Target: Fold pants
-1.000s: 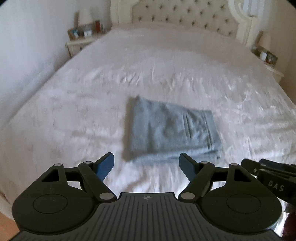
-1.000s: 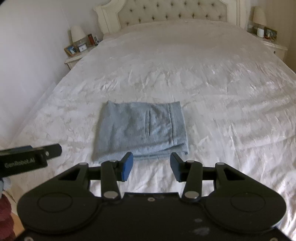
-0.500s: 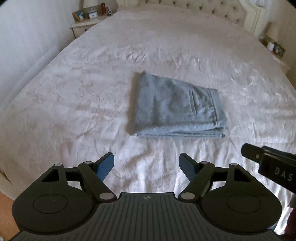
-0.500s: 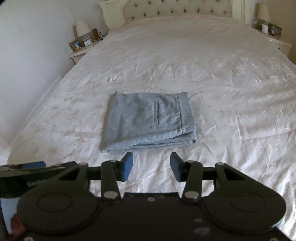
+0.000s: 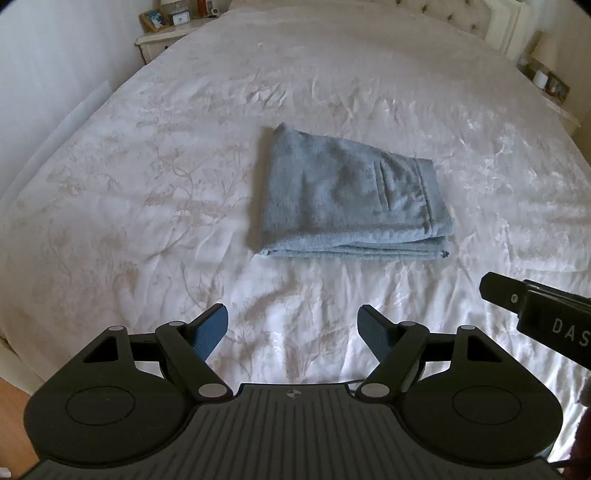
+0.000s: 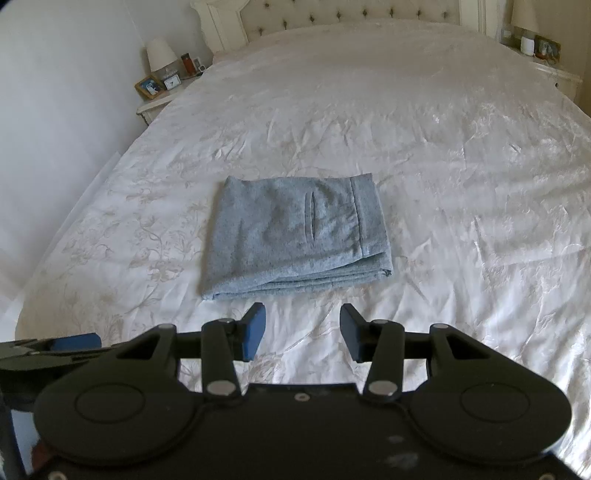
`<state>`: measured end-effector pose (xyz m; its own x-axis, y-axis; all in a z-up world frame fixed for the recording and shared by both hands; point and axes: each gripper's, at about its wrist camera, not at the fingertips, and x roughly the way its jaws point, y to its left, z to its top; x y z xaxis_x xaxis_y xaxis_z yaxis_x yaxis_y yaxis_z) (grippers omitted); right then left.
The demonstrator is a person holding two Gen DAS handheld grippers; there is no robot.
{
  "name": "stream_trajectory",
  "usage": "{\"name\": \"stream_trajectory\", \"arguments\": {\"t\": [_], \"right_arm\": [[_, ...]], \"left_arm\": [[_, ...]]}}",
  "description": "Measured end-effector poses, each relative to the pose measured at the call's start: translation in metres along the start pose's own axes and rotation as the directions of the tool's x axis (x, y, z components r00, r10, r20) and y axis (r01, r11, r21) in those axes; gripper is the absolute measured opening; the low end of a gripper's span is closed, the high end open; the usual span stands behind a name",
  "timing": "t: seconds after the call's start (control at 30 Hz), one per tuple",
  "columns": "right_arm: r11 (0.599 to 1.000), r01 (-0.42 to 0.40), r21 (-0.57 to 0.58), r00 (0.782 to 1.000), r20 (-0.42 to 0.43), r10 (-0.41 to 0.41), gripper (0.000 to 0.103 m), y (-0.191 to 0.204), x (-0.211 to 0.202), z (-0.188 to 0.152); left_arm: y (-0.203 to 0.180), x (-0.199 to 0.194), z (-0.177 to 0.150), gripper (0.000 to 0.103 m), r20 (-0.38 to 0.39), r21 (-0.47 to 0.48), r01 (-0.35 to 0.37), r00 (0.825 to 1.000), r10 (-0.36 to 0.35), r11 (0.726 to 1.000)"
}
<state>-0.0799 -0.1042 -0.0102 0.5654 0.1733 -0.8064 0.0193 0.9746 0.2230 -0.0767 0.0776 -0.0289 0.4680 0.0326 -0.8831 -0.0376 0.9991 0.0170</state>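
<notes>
Lying flat near the middle of the wide bed, the light grey-blue knit pants are folded into a compact rectangle, stacked layer edges on the near side, slit pocket and stitched waistband strip on top toward the right. Bed cover is white satin with a pale floral pattern, creased all over.

Left gripper: black frame, blue pads, jaws released, spread wide, nothing between them, well short of the pants' near edge.

Right gripper: same build, jaws released with a narrower gap, holding nothing, near the fold's front edge but apart from it. Each gripper's body shows at the other camera's edge.

Cream tufted headboard at the far end. White nightstand on the left carries a lamp, framed photo and small clock; second nightstand on the right.
</notes>
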Motion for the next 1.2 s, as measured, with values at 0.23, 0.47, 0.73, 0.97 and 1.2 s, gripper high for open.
{"name": "stream_trajectory", "arguments": {"t": [0.23, 0.47, 0.73, 0.97, 1.2], "right_arm": [[1.000, -0.008, 0.001, 1.000, -0.010, 0.008, 0.048, 0.003, 0.005, 0.002], [1.000, -0.014, 0.006, 1.000, -0.019, 0.014, 0.048, 0.001, 0.009, 0.004], [1.000, -0.013, 0.009, 0.999, -0.038, 0.014, 0.048, 0.004, 0.014, 0.003], [1.000, -0.016, 0.008, 0.999, -0.050, 0.016, 0.048, 0.004, 0.019, 0.005], [1.000, -0.015, 0.012, 0.998, -0.058, 0.015, 0.048, 0.005, 0.021, 0.006]], "left_arm": [[0.002, 0.003, 0.002, 0.076, -0.008, -0.007, -0.004, 1.000, 0.004, 1.000], [0.002, 0.006, 0.003, 0.076, -0.019, -0.005, -0.002, 1.000, 0.002, 1.000], [0.003, 0.009, 0.004, 0.076, -0.032, -0.008, -0.004, 0.999, 0.004, 1.000], [0.002, 0.012, 0.003, 0.076, -0.037, -0.006, -0.001, 0.999, 0.000, 1.000], [0.000, 0.014, 0.004, 0.076, -0.043, -0.003, 0.003, 0.999, -0.003, 1.000]]}}
